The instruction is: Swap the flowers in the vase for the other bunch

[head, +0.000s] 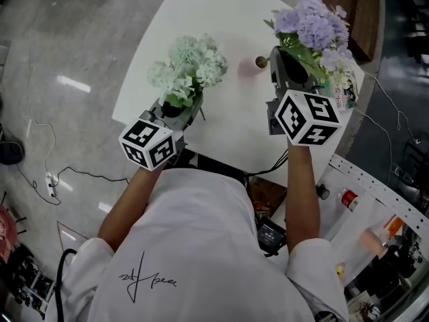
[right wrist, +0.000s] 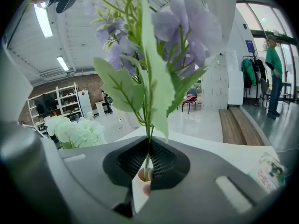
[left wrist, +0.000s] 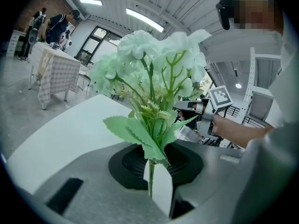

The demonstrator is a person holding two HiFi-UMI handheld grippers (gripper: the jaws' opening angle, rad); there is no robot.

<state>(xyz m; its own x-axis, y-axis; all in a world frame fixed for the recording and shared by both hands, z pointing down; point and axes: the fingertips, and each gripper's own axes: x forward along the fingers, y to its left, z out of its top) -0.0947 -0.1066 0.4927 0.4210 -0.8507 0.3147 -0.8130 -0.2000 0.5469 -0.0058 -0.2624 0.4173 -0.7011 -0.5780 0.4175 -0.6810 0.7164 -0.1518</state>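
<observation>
Stems stand upright, blooms topmost. Left gripper (left wrist: 152, 174) fingers pinch the pale green bunch (left wrist: 154, 55); right gripper (right wrist: 146, 164) fingers pinch the purple bunch (right wrist: 187, 27), stem end at the pink vase (head: 260, 62) below them.

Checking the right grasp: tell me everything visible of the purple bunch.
The purple bunch looks artificial: lilac clustered blooms, serrated green leaves, thin green stems. It stands roughly upright over the right side of the white table. The right gripper is shut on its stems low down. The stem end lines up with a small pinkish vase; whether it is inside, I cannot tell.
</observation>
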